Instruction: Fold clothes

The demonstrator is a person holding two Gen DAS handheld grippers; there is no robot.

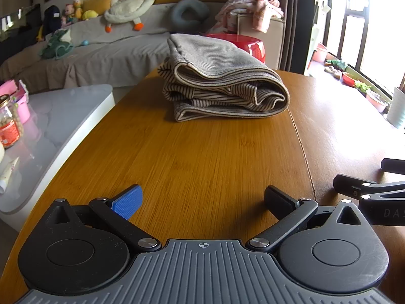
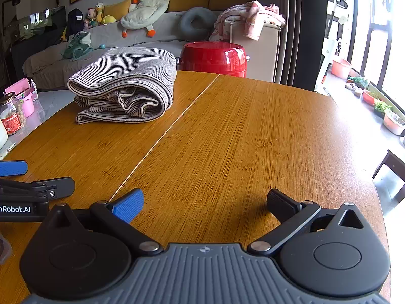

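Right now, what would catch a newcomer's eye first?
The folded grey-and-cream striped garment lying on the far half of the bamboo-grain wooden table. Nearer, the left gripper and right gripper sit wide open, holding nothing. Behind the table stands a glossy red round stool.

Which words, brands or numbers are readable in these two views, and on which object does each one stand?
"nRobot.AI", cut off at the frame edge: on the left gripper body, seen from the right wrist view.
"DAS", cut off at the frame edge: on the right gripper body, seen from the left wrist view.
Red label on the glass jar: too blurred to read.
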